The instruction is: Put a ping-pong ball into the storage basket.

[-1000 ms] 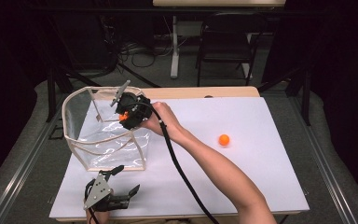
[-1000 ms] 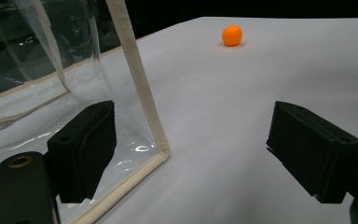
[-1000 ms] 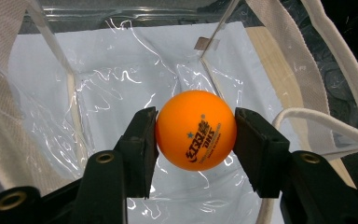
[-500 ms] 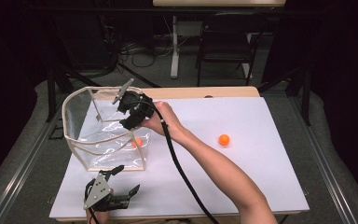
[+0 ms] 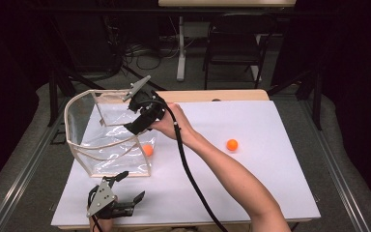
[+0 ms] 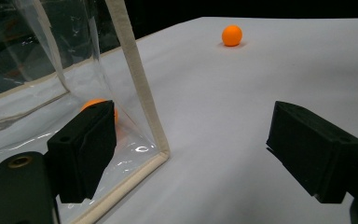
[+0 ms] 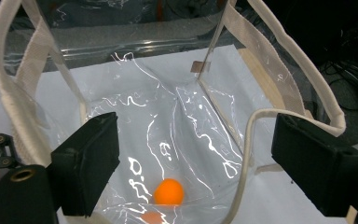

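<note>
High view: right gripper [image 5: 134, 122] hangs over the clear plastic bag with cream trim [image 5: 79, 145], fingers just opened wide and empty; one orange ball [image 7: 169, 192] lies on the bag's floor. Second orange ball [image 5: 232, 144] waits far right on the white worktop [image 5: 270, 183]. Left gripper [image 5: 125, 193] rests near, fingers wide and empty.

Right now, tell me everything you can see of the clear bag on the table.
The clear bag is soft see-through plastic, creased and glossy, edged with cream fabric trim along its rim and seams. It stands upright and open-topped on the white table, near the left side. An orange ball lies on its bottom, by the corner seam. The right claw hangs over the opening, jaws apart and just opened, nothing between them. The left claw rests on the table just in front, apart from the bag.
</note>
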`<action>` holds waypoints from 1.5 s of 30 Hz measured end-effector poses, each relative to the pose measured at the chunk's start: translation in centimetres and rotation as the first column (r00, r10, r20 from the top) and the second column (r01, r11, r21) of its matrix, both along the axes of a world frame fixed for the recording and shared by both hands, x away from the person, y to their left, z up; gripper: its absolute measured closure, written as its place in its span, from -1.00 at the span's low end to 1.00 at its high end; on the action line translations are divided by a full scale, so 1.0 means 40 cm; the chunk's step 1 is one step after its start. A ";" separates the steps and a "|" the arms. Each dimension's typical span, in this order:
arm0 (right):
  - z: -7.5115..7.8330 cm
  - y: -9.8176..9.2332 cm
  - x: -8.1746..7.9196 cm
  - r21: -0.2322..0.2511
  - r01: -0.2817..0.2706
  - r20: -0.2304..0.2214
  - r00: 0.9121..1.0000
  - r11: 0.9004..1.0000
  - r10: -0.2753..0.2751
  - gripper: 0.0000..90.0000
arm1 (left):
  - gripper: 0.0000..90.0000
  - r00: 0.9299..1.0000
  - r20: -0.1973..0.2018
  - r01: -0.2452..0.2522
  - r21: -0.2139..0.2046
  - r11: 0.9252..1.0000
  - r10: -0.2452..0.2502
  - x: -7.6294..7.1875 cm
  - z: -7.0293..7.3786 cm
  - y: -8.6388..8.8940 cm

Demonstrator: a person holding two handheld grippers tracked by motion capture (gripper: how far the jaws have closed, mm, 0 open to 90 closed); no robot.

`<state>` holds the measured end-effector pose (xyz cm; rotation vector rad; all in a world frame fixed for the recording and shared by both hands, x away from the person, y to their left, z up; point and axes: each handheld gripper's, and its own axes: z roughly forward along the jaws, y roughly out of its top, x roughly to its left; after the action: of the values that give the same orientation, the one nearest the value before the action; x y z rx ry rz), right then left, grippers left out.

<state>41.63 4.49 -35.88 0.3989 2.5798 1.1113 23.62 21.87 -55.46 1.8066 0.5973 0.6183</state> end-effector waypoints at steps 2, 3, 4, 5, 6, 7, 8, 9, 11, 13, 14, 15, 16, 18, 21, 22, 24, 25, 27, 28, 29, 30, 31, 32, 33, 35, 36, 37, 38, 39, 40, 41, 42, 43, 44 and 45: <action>0.005 -0.008 -0.002 0.012 -0.002 -0.003 1.000 1.000 0.002 -0.67 | -0.65 1.000 -0.001 -0.001 -0.002 1.000 0.001 0.000 0.000 0.000; 0.008 -0.013 -0.004 0.012 -0.004 -0.003 1.000 1.000 0.004 -0.67 | -0.65 1.000 -0.001 -0.001 -0.001 1.000 0.001 0.000 0.000 0.000; 0.009 -0.017 -0.005 0.018 -0.008 -0.002 1.000 1.000 0.008 -0.68 | -0.65 1.000 -0.001 0.000 -0.002 1.000 0.000 0.000 0.000 0.000; 0.010 -0.020 -0.006 0.022 -0.008 -0.003 1.000 1.000 0.008 -0.68 | -0.65 1.000 -0.001 -0.001 -0.002 1.000 0.001 0.000 0.000 0.000; 0.012 -0.024 -0.007 0.026 -0.008 -0.002 1.000 1.000 0.008 -0.68 | -0.65 1.000 0.000 -0.001 0.000 1.000 0.001 0.000 0.000 0.000; 0.014 -0.028 -0.009 0.029 -0.009 -0.001 1.000 1.000 0.009 -0.68 | -0.65 1.000 0.000 -0.001 -0.002 1.000 0.001 0.000 0.000 0.000; 0.014 -0.031 -0.010 0.031 -0.010 0.000 1.000 0.999 0.010 -0.69 | -0.65 1.000 -0.001 -0.002 -0.004 1.000 0.002 0.000 0.000 0.000; 0.016 -0.035 -0.011 0.035 -0.011 -0.002 1.000 0.999 0.011 -0.69 | -0.65 1.000 -0.001 -0.002 -0.003 1.000 0.002 0.000 0.000 0.000; 0.017 -0.042 -0.014 0.040 -0.012 -0.001 1.000 0.999 0.012 -0.70 | -0.65 1.000 0.000 -0.002 -0.004 1.000 0.002 0.000 0.000 0.000; 0.018 -0.049 -0.015 0.044 -0.013 -0.003 1.000 0.999 0.013 -0.72 | -0.65 1.000 -0.001 -0.003 -0.005 1.000 0.003 0.000 0.000 0.000; 0.019 -0.053 -0.016 0.045 -0.016 -0.004 1.000 0.999 0.017 -0.73 | -0.65 1.000 0.000 -0.002 -0.004 1.000 0.002 0.000 0.000 0.000; 0.019 -0.057 -0.017 0.047 -0.013 -0.005 1.000 0.999 0.013 -0.73 | -0.65 1.000 -0.001 -0.003 -0.006 1.000 0.003 0.000 0.000 0.000; 0.020 -0.061 -0.017 0.047 -0.017 -0.006 1.000 0.999 0.017 -0.74 | -0.65 1.000 -0.001 -0.003 -0.006 1.000 0.003 0.000 0.000 0.000; 0.021 -0.072 -0.019 0.052 -0.018 -0.005 1.000 0.999 0.018 -0.78 | -0.65 1.000 -0.001 -0.003 -0.005 1.000 0.003 0.001 0.000 0.000; 0.024 -0.089 -0.022 0.061 -0.013 -0.005 1.000 0.998 0.013 -0.80 | -0.65 1.000 -0.002 -0.001 -0.006 1.000 0.001 0.001 0.000 0.000; 0.025 -0.095 -0.022 0.067 -0.011 -0.005 1.000 0.998 0.012 -0.80 | -0.65 1.000 -0.001 -0.001 -0.005 1.000 0.001 0.001 0.000 0.000; 0.028 -0.105 -0.022 0.073 -0.009 -0.003 1.000 0.997 0.009 -0.81 | -0.65 1.000 -0.002 -0.001 -0.004 1.000 0.001 0.001 0.000 0.000; 0.030 -0.110 -0.022 0.077 -0.008 -0.002 1.000 0.997 0.008 -0.81 | -0.65 1.000 -0.002 -0.001 -0.005 1.000 0.001 0.001 0.000 0.000; 0.032 -0.124 -0.024 0.085 -0.004 0.000 1.000 0.996 0.004 -0.82 | -0.65 1.000 -0.001 -0.002 -0.006 1.000 0.002 0.001 0.000 0.000; 0.033 -0.129 -0.024 0.086 -0.003 0.000 1.000 0.996 0.003 -0.83 | -0.65 1.000 0.000 -0.002 -0.005 1.000 0.002 0.001 0.000 0.000; 0.033 -0.136 -0.025 0.085 -0.001 0.000 1.000 0.996 0.001 -0.84 | -0.65 1.000 -0.001 -0.002 -0.006 1.000 0.002 0.001 0.000 0.000; 0.032 -0.143 -0.025 0.086 0.001 0.001 1.000 0.996 -0.001 -0.83 | -0.65 1.000 -0.001 -0.002 -0.004 1.000 0.002 0.001 0.000 0.000; 0.031 -0.151 -0.026 0.087 0.006 0.001 1.000 0.996 -0.006 -0.84 | -0.65 1.000 -0.001 -0.002 -0.004 1.000 0.002 0.001 0.000 0.000; 0.029 -0.160 -0.026 0.088 0.010 -0.001 1.000 0.996 -0.010 -0.84 | -0.65 1.000 -0.002 -0.002 -0.004 1.000 0.002 0.001 0.000 0.000; 0.029 -0.165 -0.026 0.086 0.015 -0.003 1.000 0.996 -0.014 -0.84 | -0.65 1.000 -0.002 -0.002 -0.005 1.000 0.002 0.001 0.000 0.000; 0.024 -0.182 -0.026 0.087 0.024 0.000 1.000 0.996 -0.024 -0.84 | -0.65 1.000 -0.003 -0.001 -0.004 1.000 0.001 0.001 0.000 0.000; 0.023 -0.190 -0.026 0.088 0.028 0.002 1.000 0.996 -0.028 -0.84 | -0.65 1.000 -0.003 -0.001 -0.004 1.000 0.001 0.001 0.000 0.000; 0.021 -0.196 -0.027 0.086 0.030 0.001 1.000 0.996 -0.031 -0.85 | -0.65 1.000 -0.001 -0.003 -0.005 1.000 0.003 0.001 0.000 0.001; 0.019 -0.204 -0.028 0.087 0.034 0.001 0.999 0.996 -0.034 -0.85 | -0.65 1.000 -0.002 -0.005 -0.007 1.000 0.005 0.001 0.000 0.001; 0.016 -0.212 -0.028 0.091 0.037 -0.001 0.999 0.995 -0.037 -0.85 | -0.65 1.000 -0.002 -0.004 -0.007 1.000 0.004 0.001 0.000 0.001; 0.012 -0.220 -0.029 0.091 0.039 -0.001 0.999 0.995 -0.039 -0.85 | -0.65 1.000 -0.002 -0.005 -0.008 1.000 0.005 0.001 0.000 0.001; 0.008 -0.227 -0.030 0.091 0.045 -0.004 0.999 0.995 -0.044 -0.85 | -0.65 1.000 -0.001 -0.005 -0.008 1.000 0.005 0.000 0.000 0.001; 0.002 -0.235 -0.032 0.088 0.048 -0.004 0.999 0.995 -0.048 -0.86 | -0.65 1.000 -0.002 -0.005 -0.008 1.000 0.005 0.000 0.000 0.001; -0.003 -0.242 -0.033 0.087 0.050 -0.006 0.999 0.995 -0.049 -0.86 | -0.65 1.000 -0.002 -0.004 -0.008 1.000 0.004 0.000 0.000 0.001; -0.007 -0.247 -0.034 0.086 0.052 -0.005 0.999 0.995 -0.051 -0.86 | -0.65 1.000 -0.002 -0.003 -0.008 1.000 0.003 0.000 0.000 0.000; -0.014 -0.254 -0.036 0.090 0.055 -0.008 0.998 0.994 -0.054 -0.86 | -0.65 1.000 -0.002 -0.003 -0.008 1.000 0.003 0.000 0.000 0.000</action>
<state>40.19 -5.68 -36.43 0.4914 2.5143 1.2122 23.62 21.86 -55.46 1.7994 0.6029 0.6157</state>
